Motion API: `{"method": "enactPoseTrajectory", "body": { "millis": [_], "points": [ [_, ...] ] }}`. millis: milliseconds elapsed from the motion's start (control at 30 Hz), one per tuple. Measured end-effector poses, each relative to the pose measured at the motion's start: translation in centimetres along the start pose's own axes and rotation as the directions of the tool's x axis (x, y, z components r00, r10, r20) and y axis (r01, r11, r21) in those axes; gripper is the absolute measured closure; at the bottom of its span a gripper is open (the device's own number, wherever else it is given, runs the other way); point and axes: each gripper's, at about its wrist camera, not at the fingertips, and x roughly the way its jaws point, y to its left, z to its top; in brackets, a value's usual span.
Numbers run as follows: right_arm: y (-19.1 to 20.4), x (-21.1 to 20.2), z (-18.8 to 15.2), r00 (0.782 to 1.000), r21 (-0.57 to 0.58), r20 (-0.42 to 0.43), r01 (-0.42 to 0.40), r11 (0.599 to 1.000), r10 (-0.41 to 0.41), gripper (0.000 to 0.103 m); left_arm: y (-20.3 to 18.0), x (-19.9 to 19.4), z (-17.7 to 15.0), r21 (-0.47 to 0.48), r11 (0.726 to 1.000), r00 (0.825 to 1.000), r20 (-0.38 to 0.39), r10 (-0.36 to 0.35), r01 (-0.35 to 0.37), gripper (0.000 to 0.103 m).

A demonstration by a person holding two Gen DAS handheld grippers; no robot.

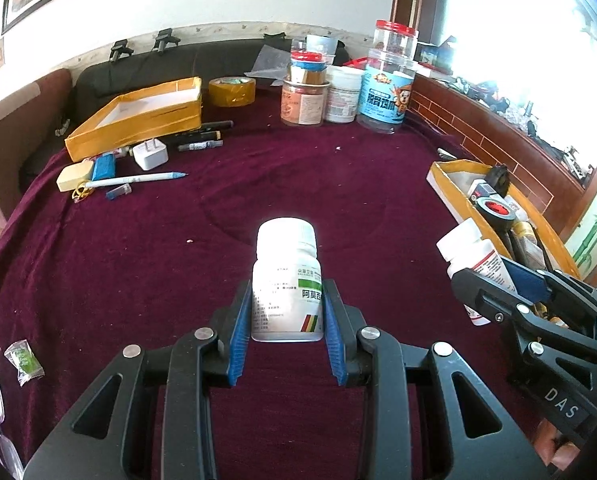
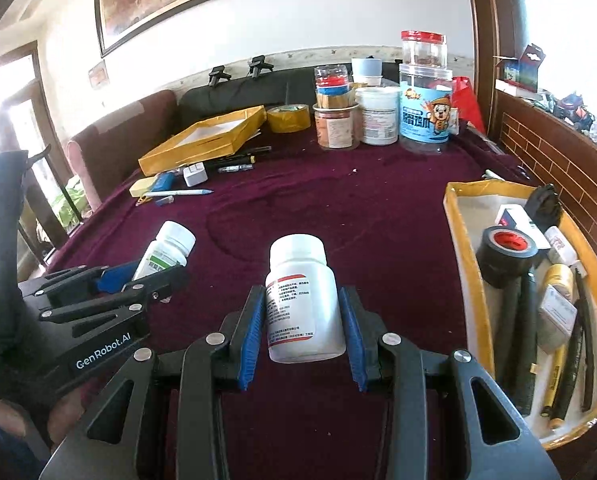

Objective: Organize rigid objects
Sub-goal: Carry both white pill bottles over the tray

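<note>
- The left gripper (image 1: 286, 312) pinches a white pill bottle with a green label (image 1: 286, 280); its blue pads press both sides of the bottle, low in the middle of the left wrist view, above the maroon cloth (image 1: 178, 280).
- In the right wrist view that bottle sits at middle left, cap tilted up and to the right, clamped in the same tool.
- The right gripper (image 2: 304, 320) pinches a second white bottle with a red-striped label (image 2: 302, 304), low in the middle of its own view, pads tight against the sides.
- From the left wrist view the red-label bottle shows at the right edge, leaning up and to the left.
- The two bottles are apart, each off the cloth.
- A yellow tray (image 2: 464, 280) fills the lower right of the right wrist view; it holds a black tape roll (image 2: 506, 254), dark tubes, a yellow pen, small boxes.
- A second yellow tray (image 1: 138, 120) lies at upper left of the left wrist view, its white bottom bare.
- Just in front of it lie markers, a white charger (image 1: 151, 154), a pen (image 1: 138, 179), an eraser.
- A yellow tape roll (image 1: 231, 92) lies beside that tray.
- Jars (image 1: 384, 92) stand grouped at the top centre, some stacked.
- A small green packet (image 1: 23, 362) lies at lower left on the cloth.
</note>
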Motion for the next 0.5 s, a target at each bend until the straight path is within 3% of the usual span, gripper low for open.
{"method": "enactPoseTrajectory", "body": {
  "millis": [500],
  "points": [
    [-2.5, -2.4, -0.3, 0.994, 0.001, 0.058, 0.091, 0.996, -0.091, 0.071, -4.4, -0.5, 0.7, 0.076, 0.997, 1.000, 0.015, -0.005, 0.003, 0.073]
  ]
}}
